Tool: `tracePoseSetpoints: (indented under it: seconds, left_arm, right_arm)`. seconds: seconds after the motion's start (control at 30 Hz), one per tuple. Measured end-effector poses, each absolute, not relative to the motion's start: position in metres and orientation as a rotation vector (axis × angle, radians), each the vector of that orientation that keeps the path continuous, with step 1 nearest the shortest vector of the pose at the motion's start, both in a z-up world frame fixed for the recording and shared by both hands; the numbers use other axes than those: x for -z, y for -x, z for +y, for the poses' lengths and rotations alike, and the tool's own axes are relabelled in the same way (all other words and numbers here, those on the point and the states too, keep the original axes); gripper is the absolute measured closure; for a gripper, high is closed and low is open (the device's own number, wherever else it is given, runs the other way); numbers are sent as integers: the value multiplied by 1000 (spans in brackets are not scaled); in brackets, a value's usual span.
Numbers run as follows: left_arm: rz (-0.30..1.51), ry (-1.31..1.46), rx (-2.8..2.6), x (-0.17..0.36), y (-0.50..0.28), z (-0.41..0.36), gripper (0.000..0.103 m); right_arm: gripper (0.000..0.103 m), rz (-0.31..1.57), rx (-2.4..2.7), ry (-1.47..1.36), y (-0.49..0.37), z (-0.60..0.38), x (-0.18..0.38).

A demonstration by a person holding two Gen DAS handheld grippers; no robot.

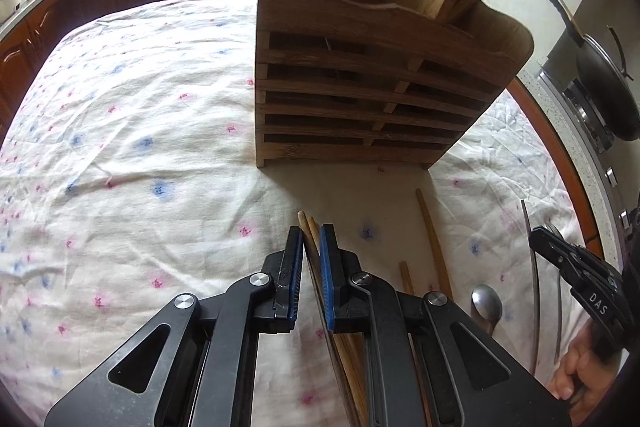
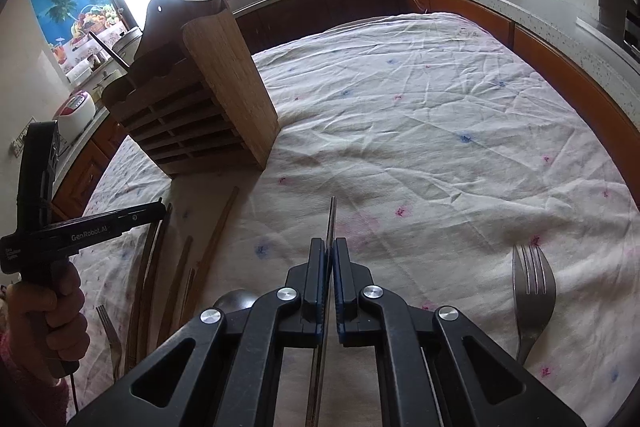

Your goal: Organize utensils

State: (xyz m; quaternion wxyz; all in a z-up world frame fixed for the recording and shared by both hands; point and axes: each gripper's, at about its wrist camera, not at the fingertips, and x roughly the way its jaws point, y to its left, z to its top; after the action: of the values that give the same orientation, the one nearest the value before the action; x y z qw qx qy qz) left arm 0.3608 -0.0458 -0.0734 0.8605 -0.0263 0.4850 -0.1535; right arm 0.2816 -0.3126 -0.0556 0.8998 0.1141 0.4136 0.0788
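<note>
The wooden utensil rack (image 1: 360, 67) is standing on the flowered cloth (image 1: 120, 147) ahead of me, with loose chopsticks (image 1: 430, 239) and a spoon (image 1: 486, 303) lying between my two claws. My left claw (image 1: 311, 247) is pinching a pair of wooden chopsticks (image 1: 310, 227), angled down at the cloth. My right claw (image 2: 330, 259) is clamping a thin metal handle (image 2: 331, 223), a fork (image 2: 534, 291) lying just to its right.

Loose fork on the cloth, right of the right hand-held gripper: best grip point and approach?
Take the fork from above at the narrow neck just below the tines, jaws across its width. It lies flat on the cloth, tines pointing away; the handle runs toward the camera, partly hidden.
</note>
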Motion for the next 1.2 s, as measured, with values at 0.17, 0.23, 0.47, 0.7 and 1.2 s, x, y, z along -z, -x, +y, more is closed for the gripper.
tracePoseSetpoints:
  seconds: [0.17,0.23,0.47,0.7,1.2]
  left_arm:
    - [937,90,331,45,-336,-33,96]
    - [908,101,344,34,-322,-29,96]
    - [800,160,361,-7,-281,-7,97]
    - [705,212,365,-36,-244,14,98]
    - [520,292,334,-76,-192,50,99]
  right_arm:
    - [99,808,-187,-258,-271,-312,35]
    - [99,785,-199,-261,-266,-309,25]
    - [99,716,-231,-263,-245,-302,-5]
    - [100,645,-248,-255,-224,-295,-34]
    - [101,516,-269,-244,-187,-287,-79]
